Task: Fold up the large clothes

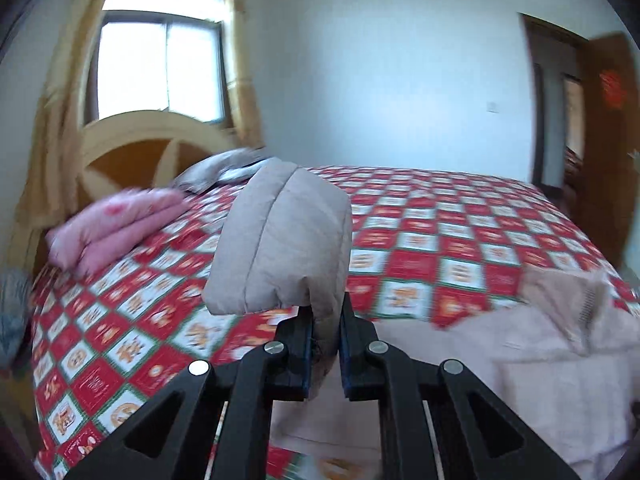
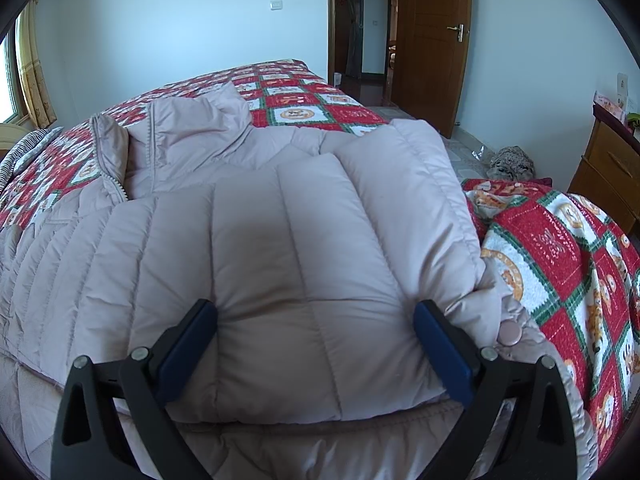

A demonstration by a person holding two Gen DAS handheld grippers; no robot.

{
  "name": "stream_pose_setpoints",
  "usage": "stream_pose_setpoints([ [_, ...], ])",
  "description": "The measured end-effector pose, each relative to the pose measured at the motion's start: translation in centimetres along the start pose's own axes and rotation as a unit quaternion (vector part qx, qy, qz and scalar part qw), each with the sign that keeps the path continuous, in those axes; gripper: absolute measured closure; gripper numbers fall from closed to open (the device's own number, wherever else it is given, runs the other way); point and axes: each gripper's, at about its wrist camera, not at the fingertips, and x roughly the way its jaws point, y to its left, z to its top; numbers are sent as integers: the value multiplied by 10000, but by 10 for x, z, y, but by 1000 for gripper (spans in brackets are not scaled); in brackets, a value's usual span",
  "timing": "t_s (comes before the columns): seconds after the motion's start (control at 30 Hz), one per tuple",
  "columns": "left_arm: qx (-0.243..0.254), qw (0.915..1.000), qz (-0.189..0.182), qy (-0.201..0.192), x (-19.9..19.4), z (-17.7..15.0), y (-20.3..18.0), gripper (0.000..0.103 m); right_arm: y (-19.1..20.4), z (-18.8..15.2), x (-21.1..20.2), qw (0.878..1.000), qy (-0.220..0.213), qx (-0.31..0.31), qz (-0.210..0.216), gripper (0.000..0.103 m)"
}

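A pale pinkish-beige puffer jacket [image 2: 248, 240] lies spread on the bed, collar at the far end, zipper edge at the left. One sleeve [image 2: 320, 272] is folded across its body. My right gripper [image 2: 316, 344] is open, its blue-padded fingers [image 2: 188, 348] on either side of that sleeve's end. My left gripper [image 1: 326, 344] is shut on the other sleeve's cuff [image 1: 280, 240] and holds it lifted above the bed; the sleeve stands up in front of the camera. The jacket's body [image 1: 500, 360] lies lower right in the left wrist view.
The bed has a red, white and green checked cover [image 1: 440, 240]. Folded pink bedding [image 1: 116, 224] and a grey pillow [image 1: 224, 168] lie by the wooden headboard [image 1: 140, 140]. An open door [image 2: 432, 40], a wooden cabinet [image 2: 608, 168] and a grey bundle [image 2: 512, 162] on the floor are right.
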Motion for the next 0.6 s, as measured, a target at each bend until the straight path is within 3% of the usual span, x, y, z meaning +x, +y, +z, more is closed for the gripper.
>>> stream_pose_setpoints([
  [0.2,600,9959,-677,69,-33,-18,-81,93,0,0,0,10000,-2,4,3,2],
  [0.43,1354,9825,-1215,405,-43,-59,-166,93,0,0,0,10000,2,4,2,2],
  [0.5,1665,9732,-1433,673,-37,-76,-187,92,0,0,0,10000,0,3,2,2],
  [0.57,1970,9568,-1754,1221,-26,-98,-210,84,0,0,0,10000,1,4,4,2],
  [0.6,2075,9497,-1854,1437,-21,-106,-216,73,0,0,0,10000,2,6,7,2],
])
